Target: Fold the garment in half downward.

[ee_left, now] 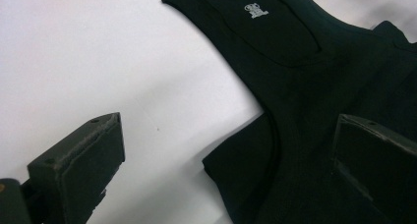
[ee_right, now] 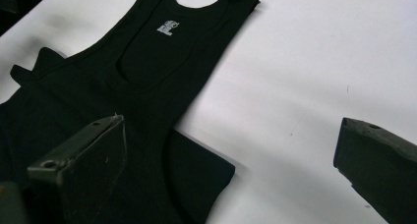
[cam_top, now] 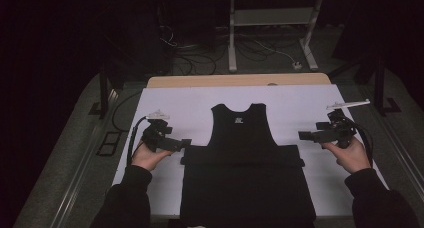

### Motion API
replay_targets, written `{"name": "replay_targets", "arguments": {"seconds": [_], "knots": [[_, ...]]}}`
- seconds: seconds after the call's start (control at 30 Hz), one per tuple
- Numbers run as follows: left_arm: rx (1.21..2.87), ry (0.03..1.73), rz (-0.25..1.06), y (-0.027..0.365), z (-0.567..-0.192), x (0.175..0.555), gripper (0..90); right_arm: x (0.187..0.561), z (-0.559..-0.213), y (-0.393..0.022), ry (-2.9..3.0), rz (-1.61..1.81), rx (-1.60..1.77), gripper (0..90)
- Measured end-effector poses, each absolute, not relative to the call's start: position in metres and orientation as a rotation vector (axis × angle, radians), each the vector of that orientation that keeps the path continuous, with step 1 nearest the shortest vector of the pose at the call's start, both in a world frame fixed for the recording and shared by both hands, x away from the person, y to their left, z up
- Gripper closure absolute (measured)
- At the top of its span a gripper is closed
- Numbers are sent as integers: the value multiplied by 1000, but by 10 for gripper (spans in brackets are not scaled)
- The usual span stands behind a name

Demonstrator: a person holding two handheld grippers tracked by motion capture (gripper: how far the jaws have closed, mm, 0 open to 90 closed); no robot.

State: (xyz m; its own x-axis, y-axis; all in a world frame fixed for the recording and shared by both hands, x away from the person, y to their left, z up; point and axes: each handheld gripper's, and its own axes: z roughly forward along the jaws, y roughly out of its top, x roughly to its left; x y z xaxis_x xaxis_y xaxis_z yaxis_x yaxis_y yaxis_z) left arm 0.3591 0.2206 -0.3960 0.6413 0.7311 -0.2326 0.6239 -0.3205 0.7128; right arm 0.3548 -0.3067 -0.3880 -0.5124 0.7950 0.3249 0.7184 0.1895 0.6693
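A black sleeveless top (cam_top: 245,173) lies flat on a white sheet (cam_top: 190,103), neck toward the far side, a small white label (ee_left: 255,11) inside the collar. My left gripper (cam_top: 182,144) hovers at the top's left armhole corner, jaws open and pointing right. In the left gripper view the gripper (ee_left: 226,160) straddles that corner of the top (ee_left: 295,62). My right gripper (cam_top: 305,136) stands open at the right armhole corner, pointing left. In the right gripper view the gripper (ee_right: 226,160) frames the top's (ee_right: 147,76) edge, and nothing is held.
The sheet covers a wooden table whose far edge (cam_top: 235,80) shows bare. Beyond it, on the dark floor, are loose cables (cam_top: 195,63), a white plug block (cam_top: 297,65) and a white metal stand (cam_top: 270,18). Bare white sheet lies on both sides of the top.
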Motion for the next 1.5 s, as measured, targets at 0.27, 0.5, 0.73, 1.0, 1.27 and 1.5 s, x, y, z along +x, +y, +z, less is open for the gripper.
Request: {"name": "replay_targets", "arguments": {"seconds": [0.27,0.5,0.73,1.0,1.27,1.5], "knots": [[2060,1038,178,218,-389,364,0,361,-382,-300,2366,1228,1466,0],[2068,1027,171,213,-388,370,0,367,-378,-294,2387,1217,1440,0],[2082,1019,169,208,-386,374,0,373,-375,-289,2396,1212,1422,0],[2106,996,166,198,-381,384,0,383,-370,-282,2404,1196,1411,0],[2105,977,156,189,-376,391,0,390,-369,-273,2419,1182,1381,0],[2107,972,145,183,-374,398,0,394,-367,-269,2407,1209,1373,0]]}}
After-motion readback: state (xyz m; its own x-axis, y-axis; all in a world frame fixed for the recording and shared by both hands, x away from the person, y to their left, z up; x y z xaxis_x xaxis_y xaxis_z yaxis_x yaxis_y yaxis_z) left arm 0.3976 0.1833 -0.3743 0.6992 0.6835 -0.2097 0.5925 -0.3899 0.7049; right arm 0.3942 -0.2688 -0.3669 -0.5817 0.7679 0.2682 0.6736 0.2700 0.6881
